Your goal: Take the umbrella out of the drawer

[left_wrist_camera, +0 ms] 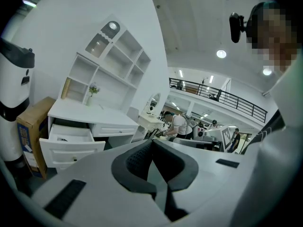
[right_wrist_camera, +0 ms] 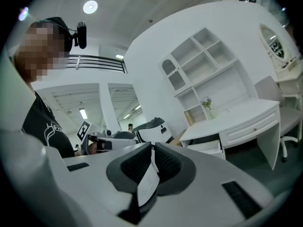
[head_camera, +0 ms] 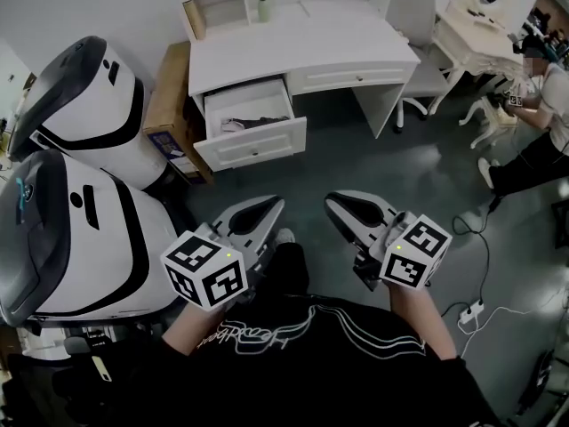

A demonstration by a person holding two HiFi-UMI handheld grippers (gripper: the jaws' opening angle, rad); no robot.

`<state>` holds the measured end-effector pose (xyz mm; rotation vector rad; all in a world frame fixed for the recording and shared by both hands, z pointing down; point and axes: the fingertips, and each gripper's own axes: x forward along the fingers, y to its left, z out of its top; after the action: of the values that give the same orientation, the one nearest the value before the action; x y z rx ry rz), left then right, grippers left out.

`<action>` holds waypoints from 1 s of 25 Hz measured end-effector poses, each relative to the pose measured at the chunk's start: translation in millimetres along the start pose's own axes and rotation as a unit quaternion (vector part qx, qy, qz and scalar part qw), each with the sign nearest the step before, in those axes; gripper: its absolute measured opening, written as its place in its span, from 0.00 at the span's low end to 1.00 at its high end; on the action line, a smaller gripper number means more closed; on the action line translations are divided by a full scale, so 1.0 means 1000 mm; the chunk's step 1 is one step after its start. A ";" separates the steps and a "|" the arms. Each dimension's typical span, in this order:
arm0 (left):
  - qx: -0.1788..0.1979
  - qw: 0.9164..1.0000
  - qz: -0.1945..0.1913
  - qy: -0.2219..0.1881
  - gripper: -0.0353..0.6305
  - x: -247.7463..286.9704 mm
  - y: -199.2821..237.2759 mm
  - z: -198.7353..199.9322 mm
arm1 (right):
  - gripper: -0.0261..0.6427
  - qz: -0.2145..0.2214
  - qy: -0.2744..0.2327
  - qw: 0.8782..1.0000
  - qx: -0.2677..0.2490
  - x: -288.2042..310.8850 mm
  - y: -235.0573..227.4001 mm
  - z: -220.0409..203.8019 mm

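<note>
The umbrella [head_camera: 242, 124], as far as it can be made out, is lying as a dark and pinkish shape inside the open drawer [head_camera: 253, 147] at the upper middle of the head view. It is too small to be sure of its ends, but its long axis seems to be running from left to right across the drawer, roughly parallel to the drawer front. The drawer is standing pulled out from the left end of the white desk [head_camera: 302, 47], with a cardboard box [head_camera: 167, 105] sitting just beside it on the left.

You are holding both tools low in the frame, well apart from the drawer, with bare floor lying between. The left gripper [head_camera: 269, 206] is pointing up the frame almost straight at the drawer, and its pads are sitting together with nothing between them. The right gripper [head_camera: 336, 203] is sitting beside it to the right, also closed and empty, and from there the drawer is lying up and to the left.

So the left one is looking like the nearer tool. Since the umbrella is lying crosswise to your line of approach, you are probably needing to open the jaws and come in over the drawer front, taking the umbrella across its width rather than along its length.
</note>
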<state>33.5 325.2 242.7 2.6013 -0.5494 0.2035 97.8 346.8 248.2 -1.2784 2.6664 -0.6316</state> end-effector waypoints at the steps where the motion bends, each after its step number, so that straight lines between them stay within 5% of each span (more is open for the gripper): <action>1: -0.003 1.000 0.001 0.001 0.08 0.007 0.012 0.004 | 0.12 0.000 0.001 1.000 0.001 0.009 -0.010 0.003; 9: -0.034 0.999 0.022 0.008 0.08 0.077 0.145 0.053 | 0.12 0.007 0.032 0.999 0.034 0.116 -0.116 0.026; 21: -0.084 0.992 0.095 -0.004 0.08 0.104 0.336 0.098 | 0.12 0.049 0.118 0.992 0.004 0.285 -0.219 0.039; 25: -0.107 0.987 0.123 -0.008 0.08 0.104 0.374 0.100 | 0.27 0.057 0.170 0.984 -0.011 0.326 -0.250 0.023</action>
<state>-22.8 -60.4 335.1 2.3266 -0.8499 0.1932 76.6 -50.1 354.8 -1.0981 2.9984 -0.8769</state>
